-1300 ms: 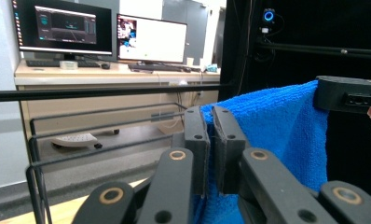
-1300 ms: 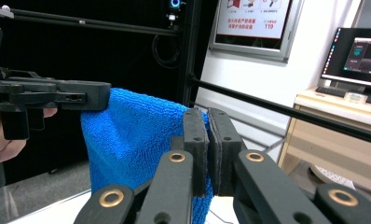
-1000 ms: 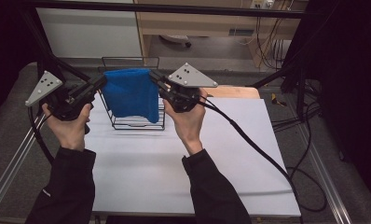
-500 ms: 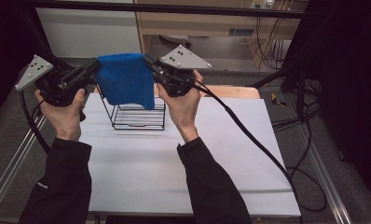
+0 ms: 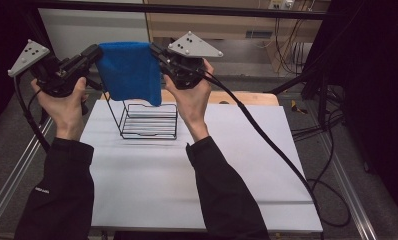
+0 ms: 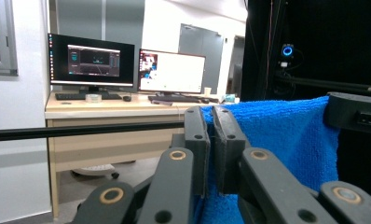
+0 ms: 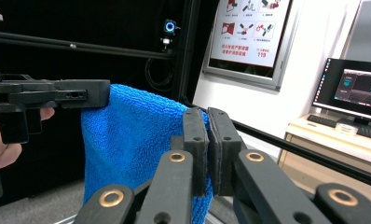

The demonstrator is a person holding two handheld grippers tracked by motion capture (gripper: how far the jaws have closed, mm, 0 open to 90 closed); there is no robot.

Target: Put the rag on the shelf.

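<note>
A blue towel [image 5: 129, 72] hangs spread between my two grippers, above a black wire rack [image 5: 149, 120] that stands on the white table [image 5: 187, 170]. My left gripper [image 5: 96, 51] is shut on the towel's upper left corner, and my right gripper [image 5: 156, 50] is shut on its upper right corner. In the left gripper view the jaws pinch the blue towel [image 6: 277, 135] at its top edge, with the other gripper holding the far corner. In the right gripper view the jaws press on the blue towel [image 7: 127, 140] too. The towel's lower edge hangs just over the rack's top.
A wooden board [image 5: 247, 97] lies at the table's far edge behind the rack. Cables [image 5: 267, 145] trail from the right gripper across the table's right side. A black frame bar [image 5: 212, 9] crosses overhead at the back. Metal rails [image 5: 12, 175] run along the table's left side.
Both hands have risen with the towel stretched between them. The towel, which hung down over the rack, now hangs higher with its lower edge at the rack's top.
</note>
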